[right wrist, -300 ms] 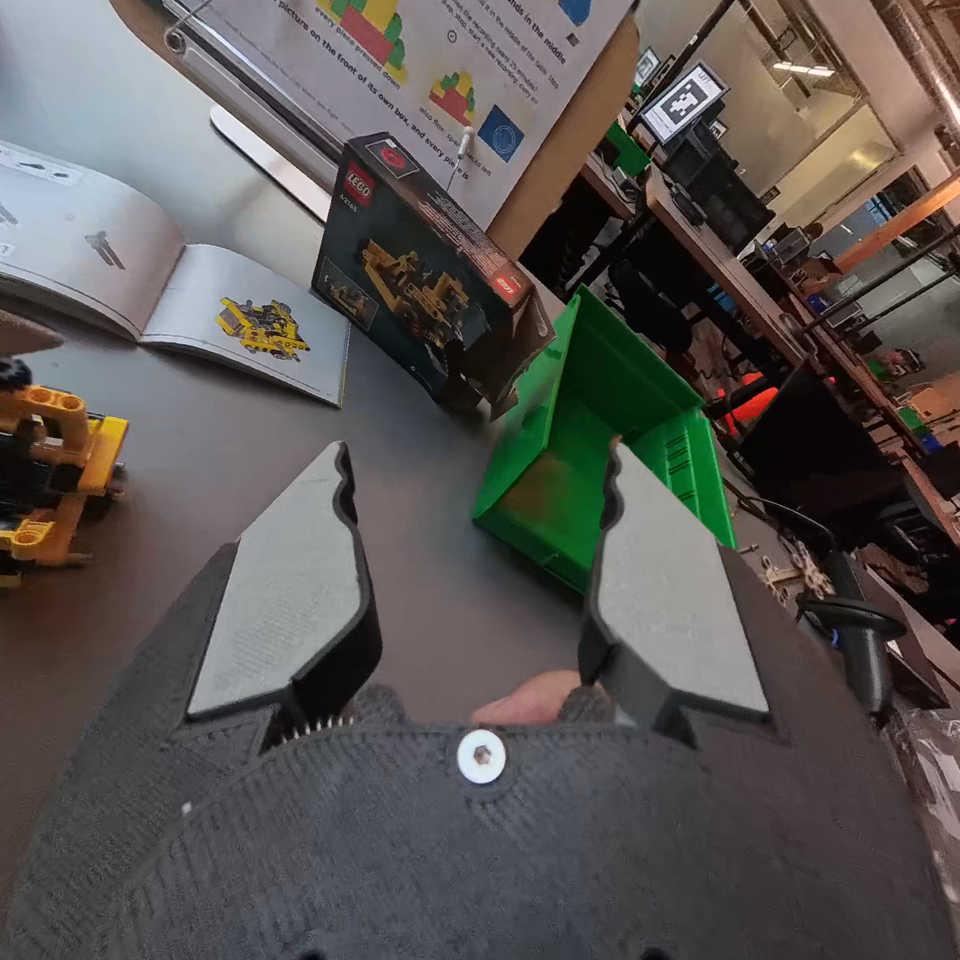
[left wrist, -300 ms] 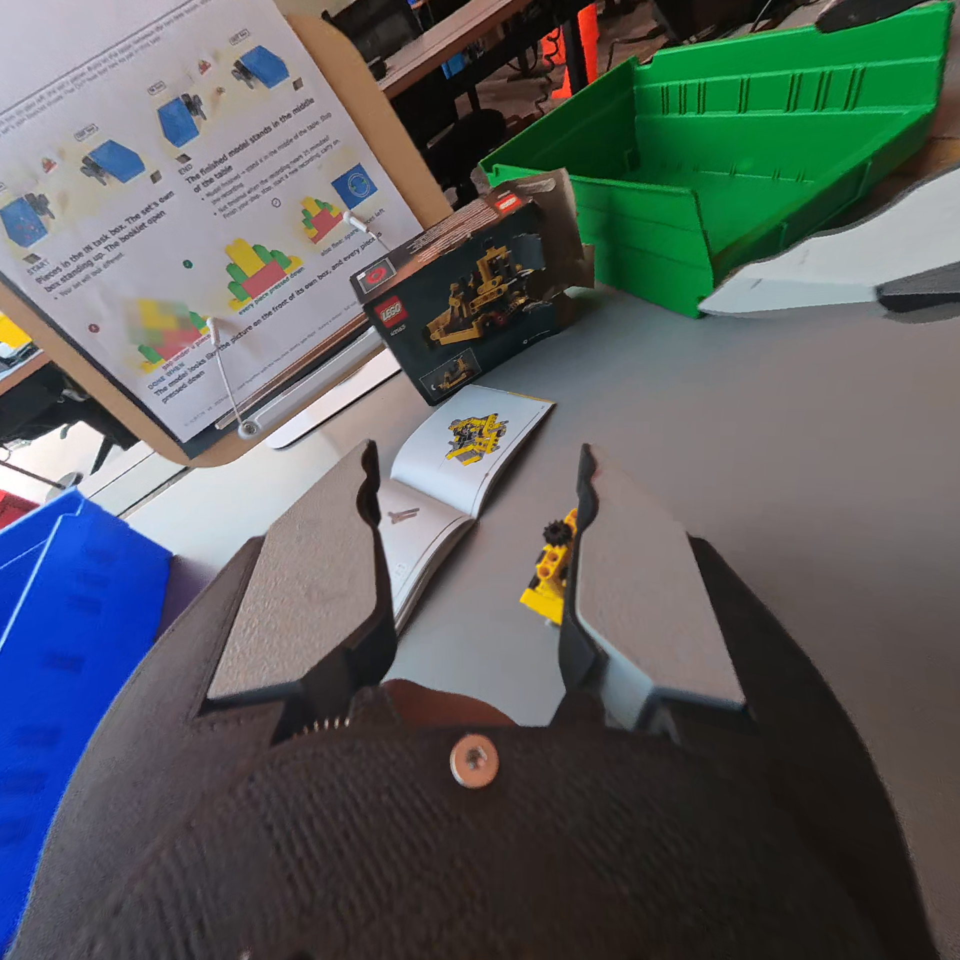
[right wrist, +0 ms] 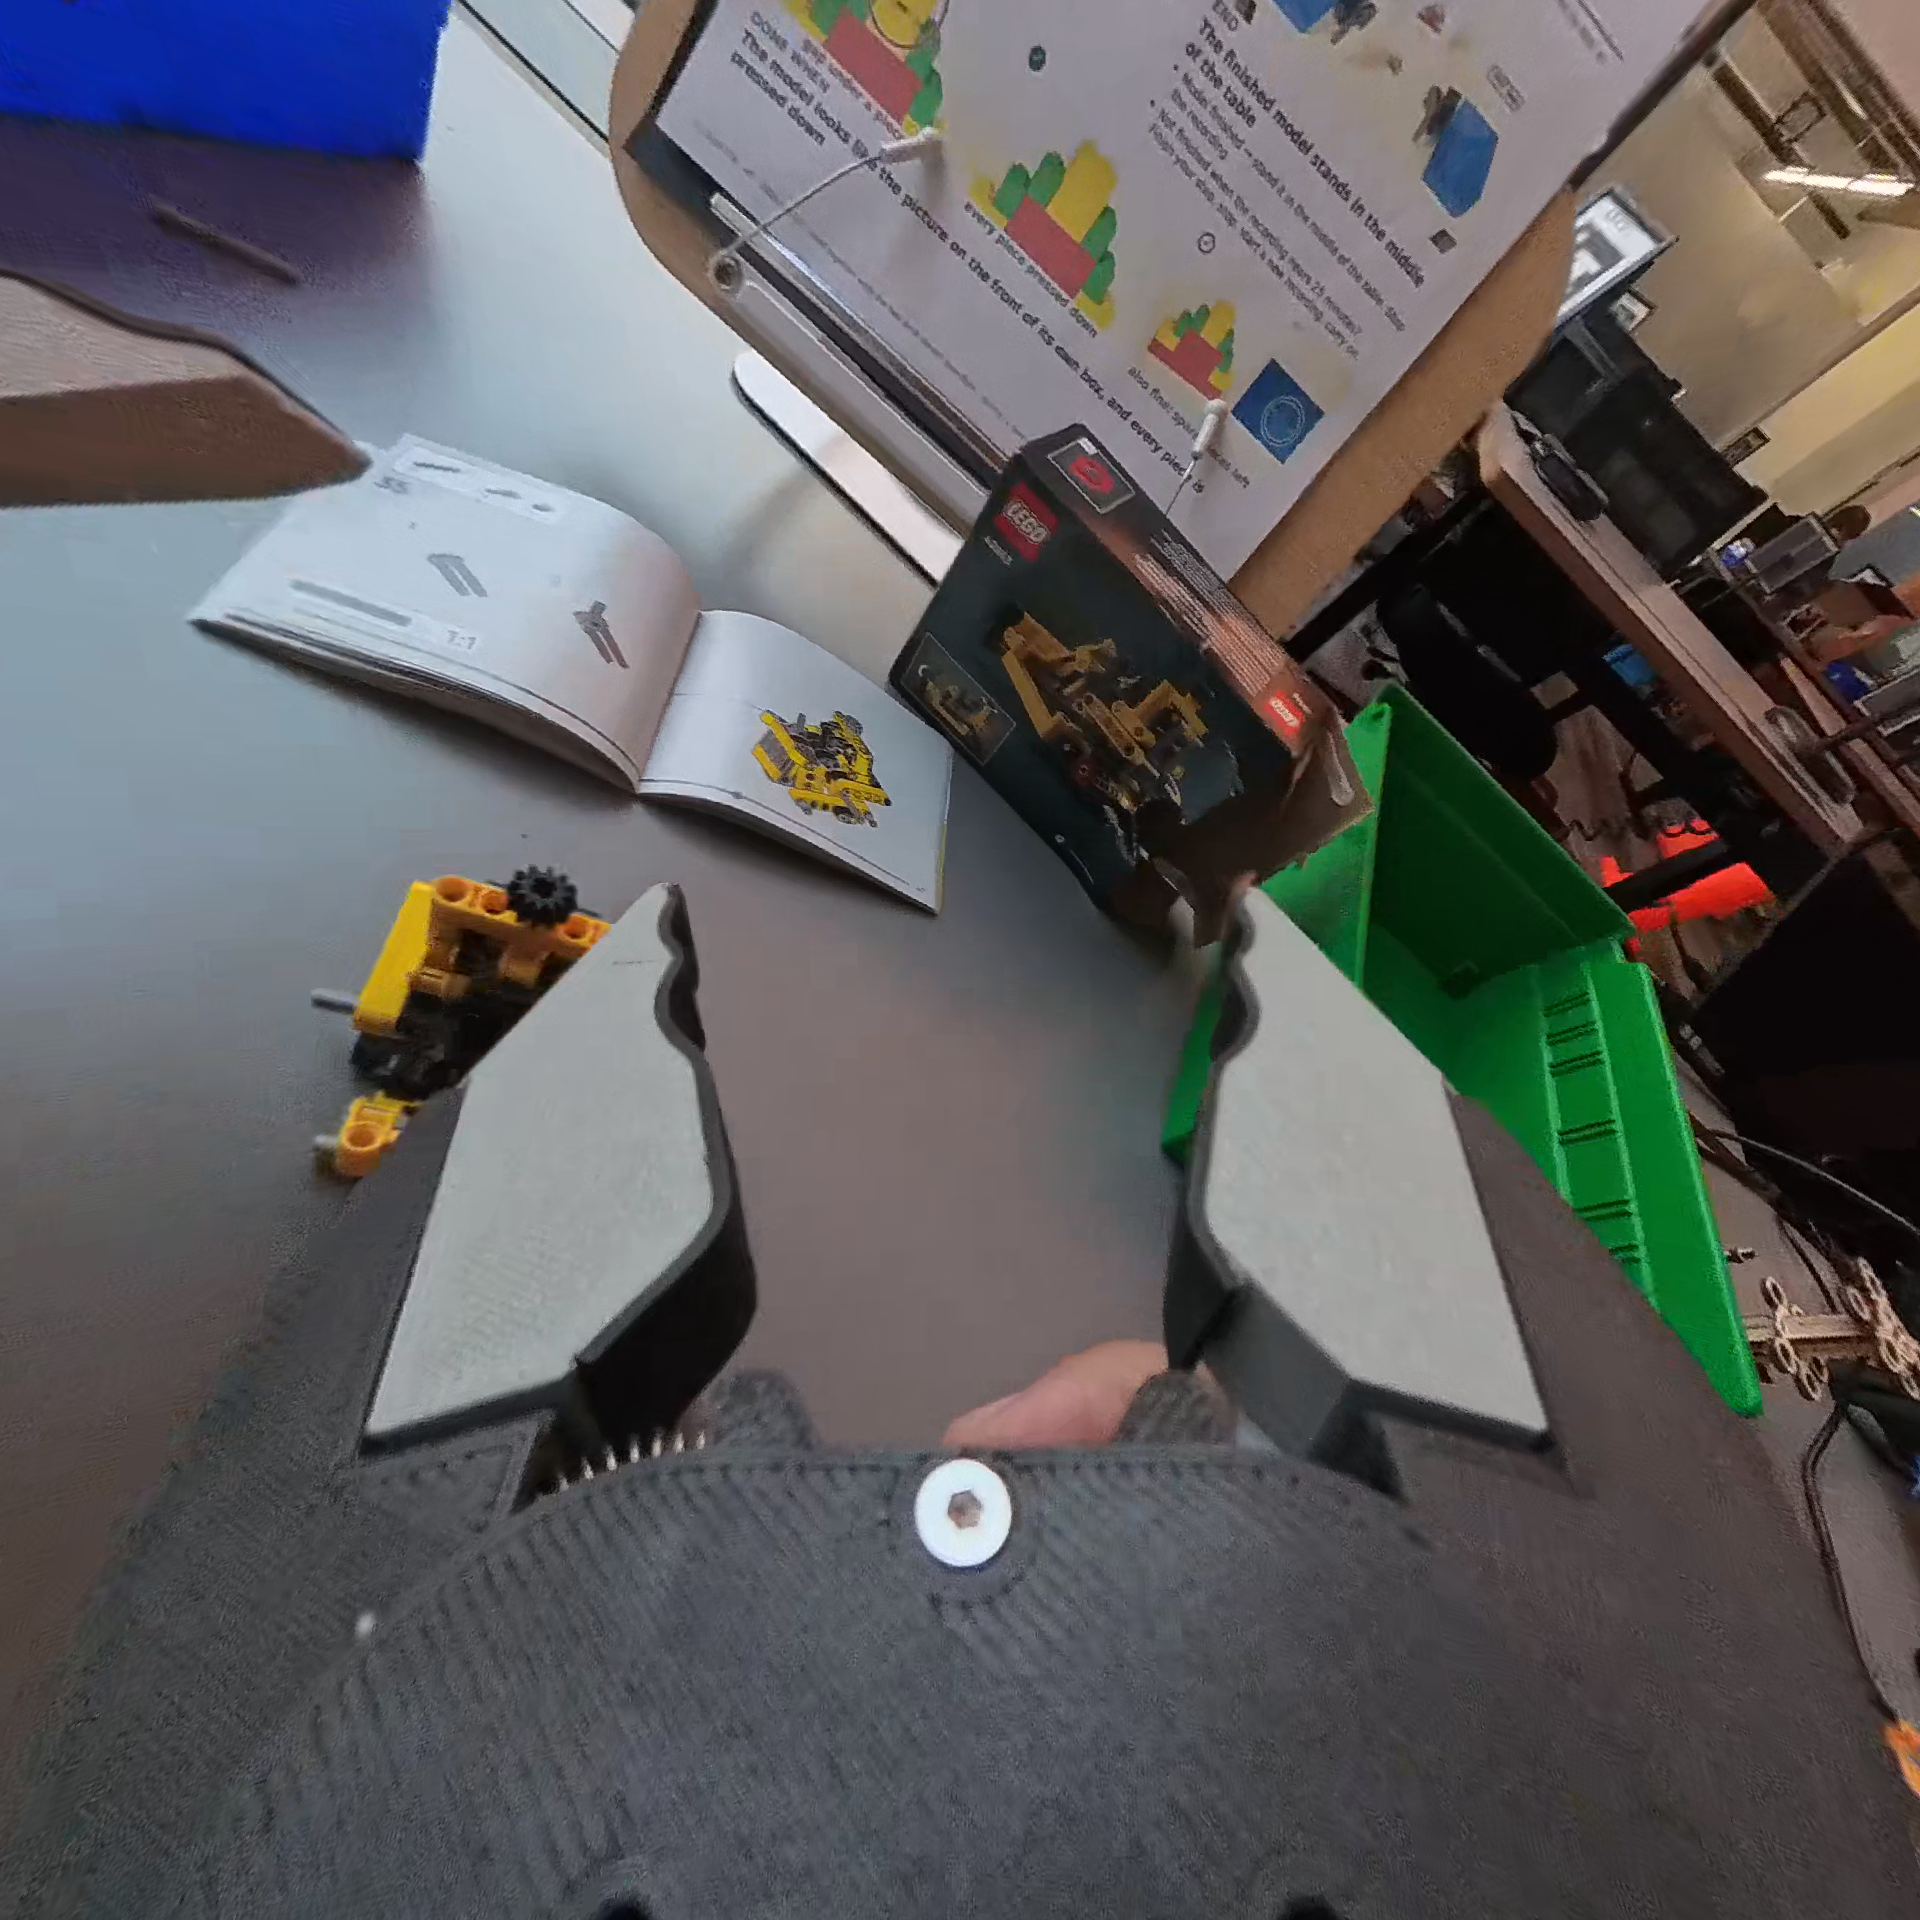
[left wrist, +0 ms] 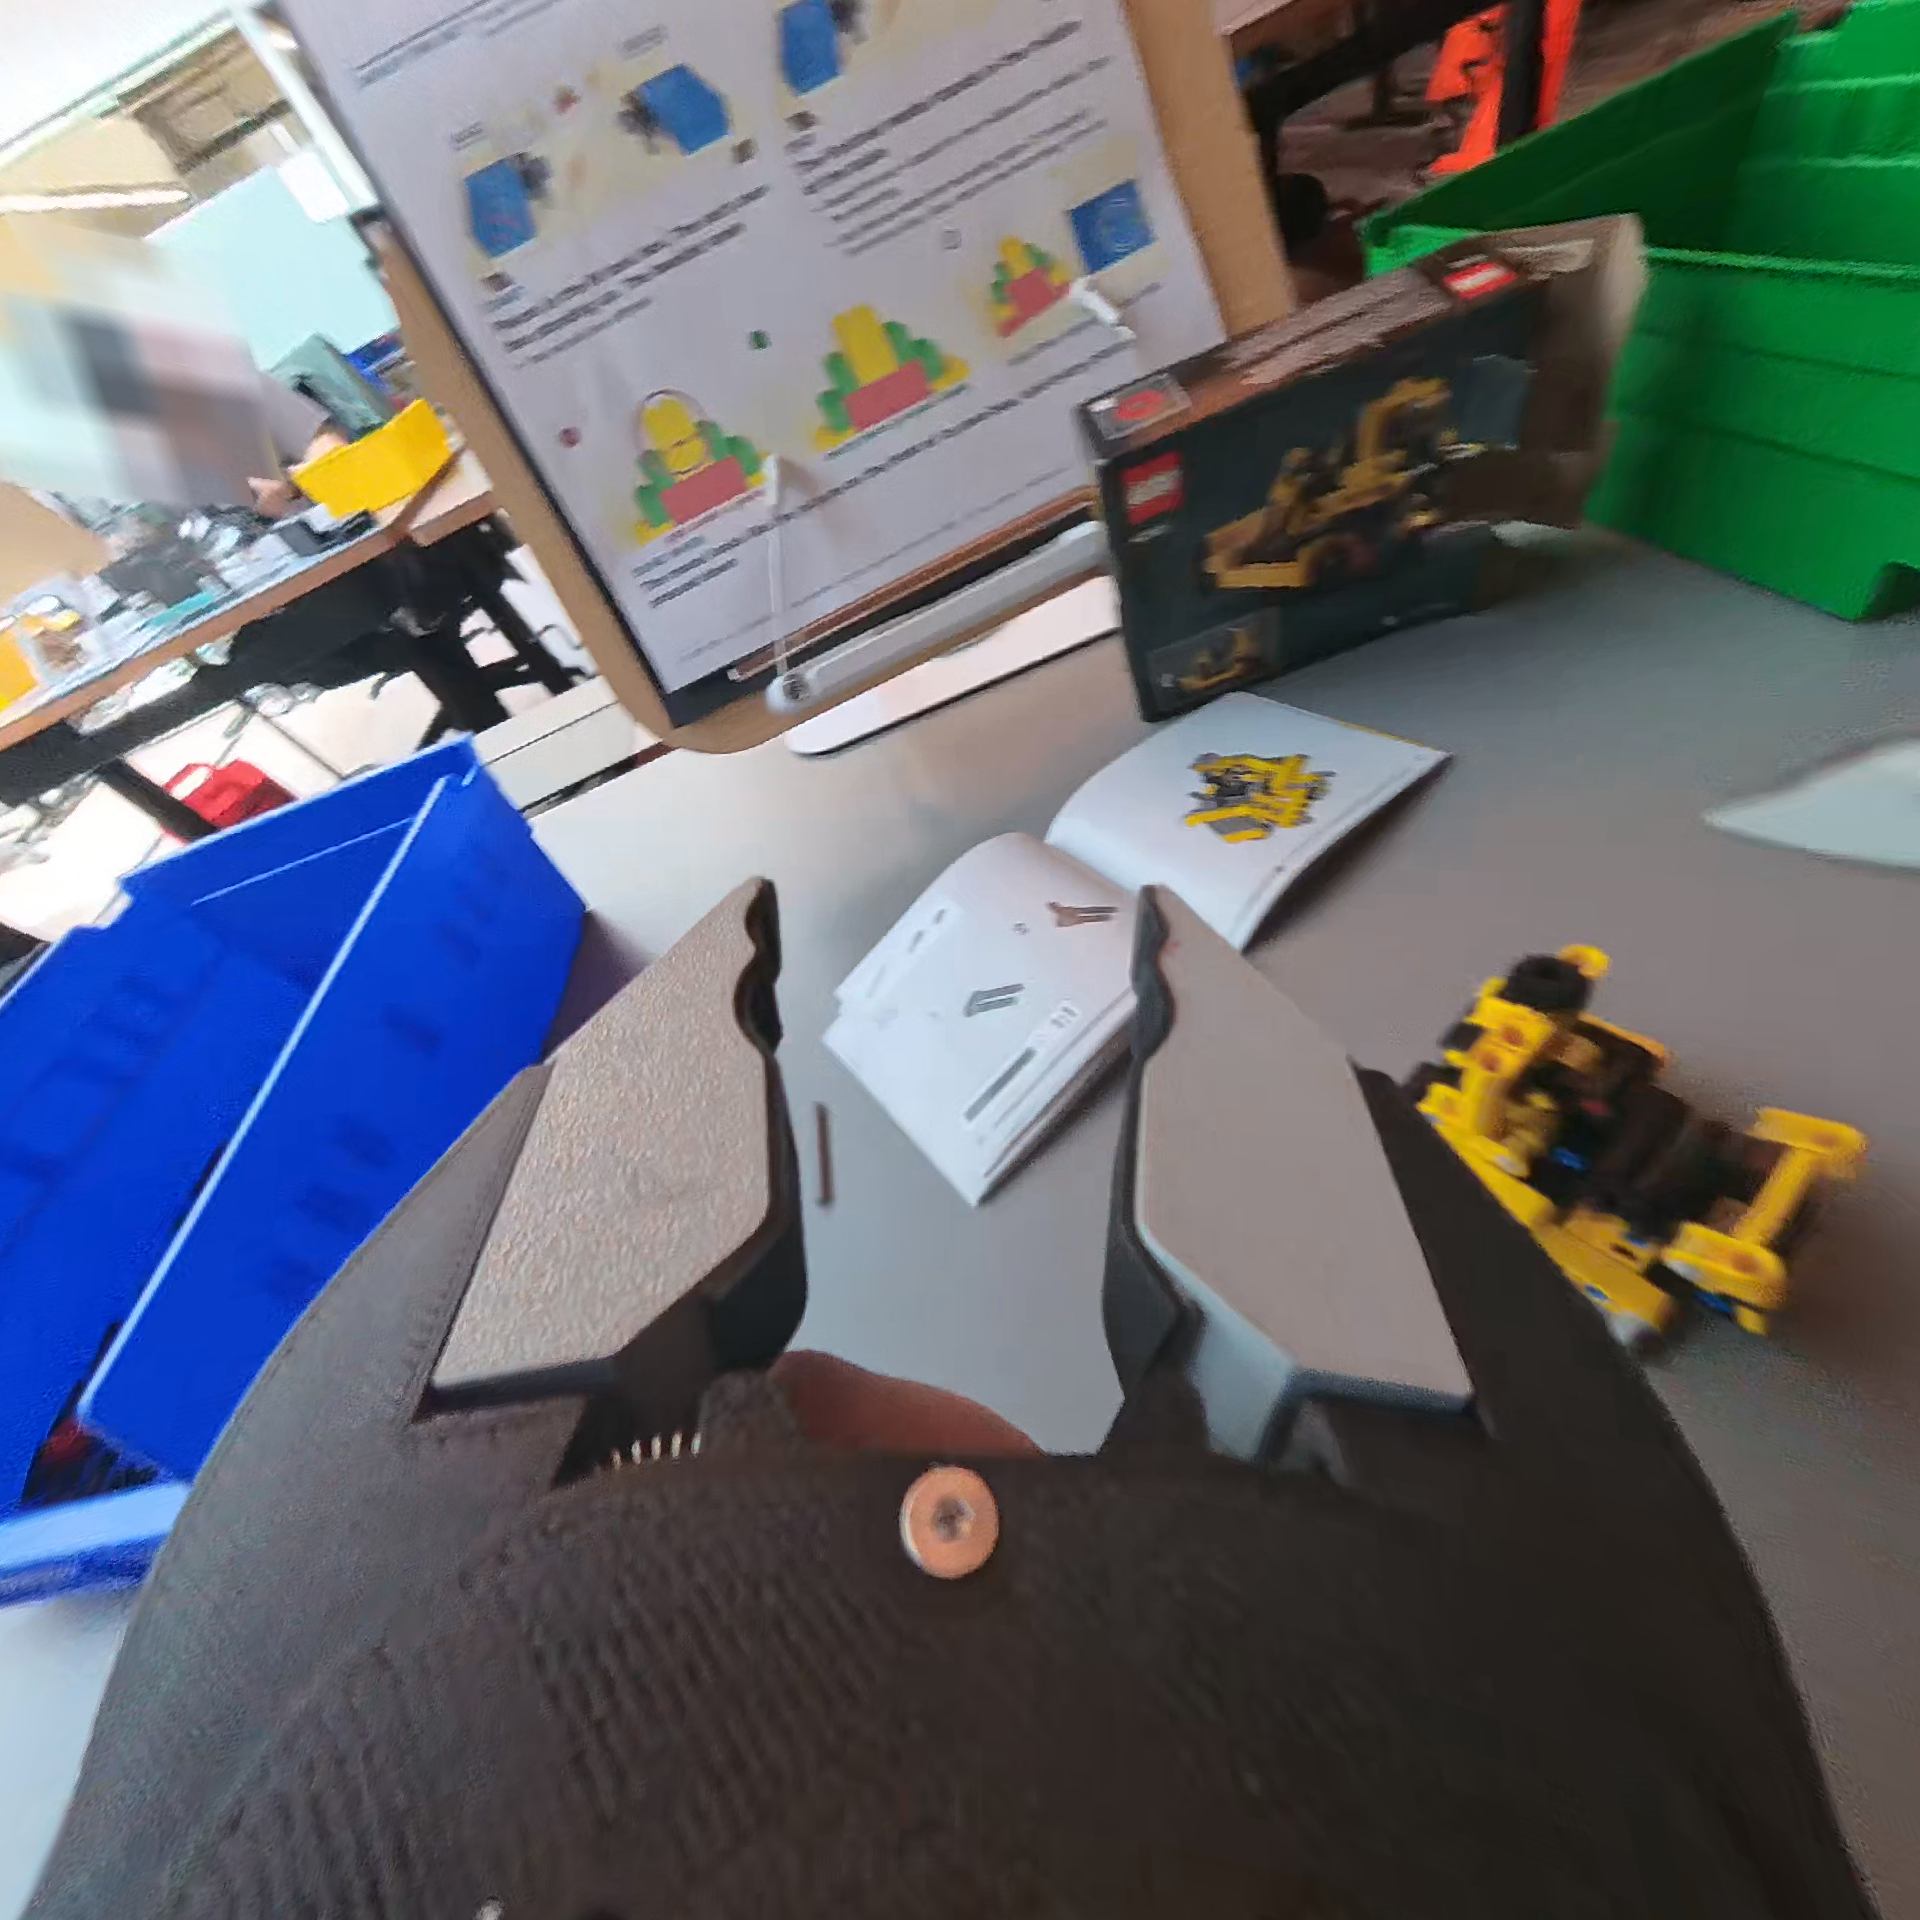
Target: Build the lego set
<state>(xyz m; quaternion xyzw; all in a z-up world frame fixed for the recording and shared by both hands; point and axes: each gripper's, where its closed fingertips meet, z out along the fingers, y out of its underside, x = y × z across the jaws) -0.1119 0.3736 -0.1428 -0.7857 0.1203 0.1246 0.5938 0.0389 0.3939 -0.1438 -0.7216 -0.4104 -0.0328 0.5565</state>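
A part-built yellow and black lego vehicle (left wrist: 1621, 1132) stands on the grey table (left wrist: 1558, 727), right of my left gripper (left wrist: 956, 914). The left gripper is open and empty, above the table in front of the open instruction booklet (left wrist: 1039, 997). A thin dark axle (left wrist: 824, 1153) lies on the table between its fingers. In the right wrist view the vehicle (right wrist: 468, 977) sits left of my right gripper (right wrist: 956, 925), partly behind its left finger. The right gripper is open and empty. The booklet (right wrist: 582, 644) lies beyond it, and the axle (right wrist: 223, 241) lies far left.
The lego box (left wrist: 1320, 520) stands behind the booklet, in front of an instruction board on a stand (left wrist: 790, 312). A blue bin (left wrist: 260, 1091) is at the left. A green bin (right wrist: 1507, 1039) is at the right table edge. The left gripper's finger (right wrist: 135, 405) enters the right view's upper left.
Both grippers have pulled back and swung left. The vehicle now shows clear of the left gripper's right finger, and the axle and blue bin have come into view.
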